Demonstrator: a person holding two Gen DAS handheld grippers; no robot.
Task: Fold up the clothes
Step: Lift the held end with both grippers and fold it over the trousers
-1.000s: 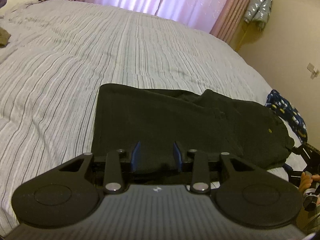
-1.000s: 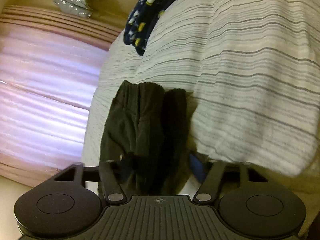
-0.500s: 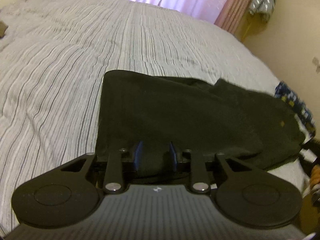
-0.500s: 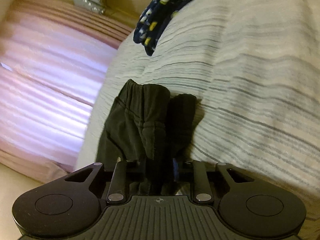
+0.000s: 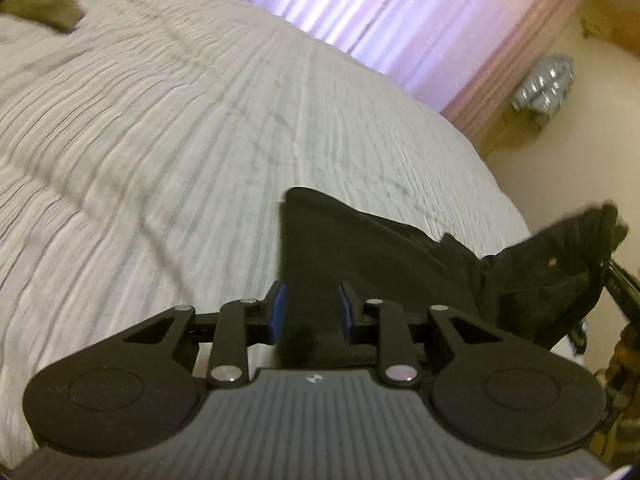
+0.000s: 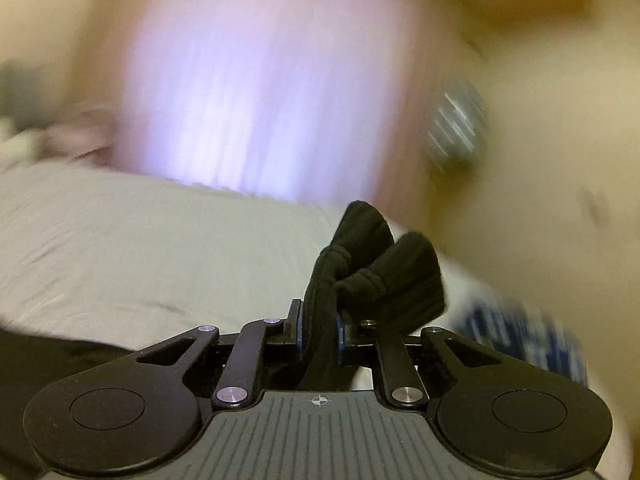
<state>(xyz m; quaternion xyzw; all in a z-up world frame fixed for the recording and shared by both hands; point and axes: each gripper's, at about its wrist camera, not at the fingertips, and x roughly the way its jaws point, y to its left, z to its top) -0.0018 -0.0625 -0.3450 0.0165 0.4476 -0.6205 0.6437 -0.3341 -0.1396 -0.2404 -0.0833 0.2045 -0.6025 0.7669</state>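
The dark garment (image 5: 384, 264), a soft, matte, thick knit, lies near the right edge of the bed (image 5: 168, 152), one end flat on the cover and the other lifted off it toward the right. The left gripper (image 5: 311, 312) has its blue pads (image 5: 277, 312) set narrow on the flat end's near hem, cloth filling the gap between them. The right gripper (image 6: 318, 332) is closing on the raised end, a bunched fold clamped between its pads and standing up in two rounded lobes (image 6: 376, 264). The bed cover is pale, ribbed with fine stripes and lightly wrinkled, with wide bare room to the left and behind. Pink pleated curtains (image 5: 392, 28) hang beyond. The right wrist view is heavily smeared; a blue patterned cloth (image 6: 520, 336) there is only a blur.
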